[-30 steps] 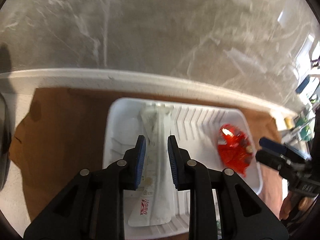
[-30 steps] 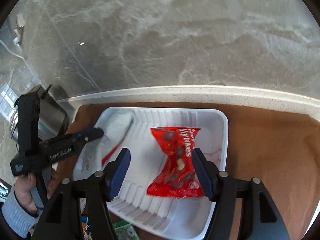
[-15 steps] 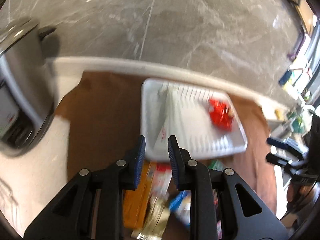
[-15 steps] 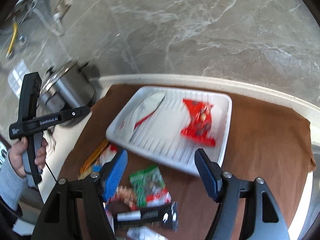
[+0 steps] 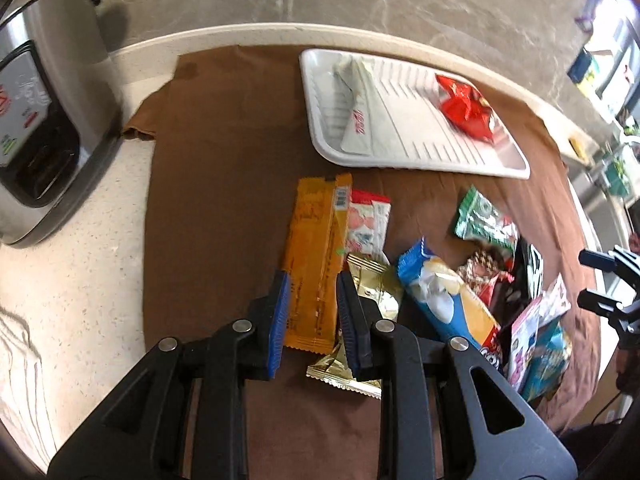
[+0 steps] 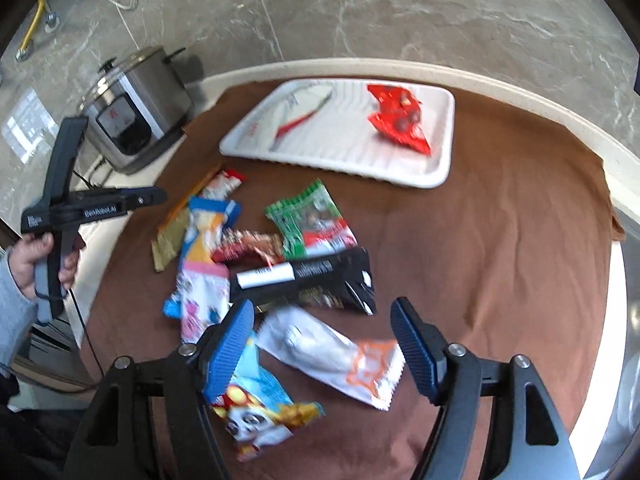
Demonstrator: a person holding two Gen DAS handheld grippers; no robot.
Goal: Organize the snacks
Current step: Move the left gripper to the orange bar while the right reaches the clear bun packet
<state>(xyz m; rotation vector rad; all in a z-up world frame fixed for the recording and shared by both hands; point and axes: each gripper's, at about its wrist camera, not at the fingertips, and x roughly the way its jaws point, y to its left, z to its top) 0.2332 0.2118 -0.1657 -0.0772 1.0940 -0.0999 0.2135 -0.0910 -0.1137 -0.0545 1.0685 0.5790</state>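
Note:
A white tray (image 5: 404,152) (image 6: 436,160) at the back of the brown cloth holds a white packet (image 5: 358,112) (image 6: 300,114) and a red packet (image 5: 466,110) (image 6: 398,118). Several snack packets lie loose in front of it. My left gripper (image 5: 310,280) is open and empty, above a long orange packet (image 5: 316,248). My right gripper (image 6: 322,316) is wide open and empty, above a white and orange packet (image 6: 332,354). A black packet (image 6: 308,278) and a green packet (image 6: 310,220) (image 5: 484,220) lie beyond it.
A steel rice cooker (image 5: 44,112) (image 6: 136,104) stands at the left on the pale counter. A marble wall (image 6: 400,12) runs behind. The brown cloth (image 6: 500,220) has bare room at the right. A blue chip packet (image 5: 448,300) lies right of the left gripper.
Both grippers have pulled back from the tray toward the near side, over the loose packets. The white and red packets stay in the tray.

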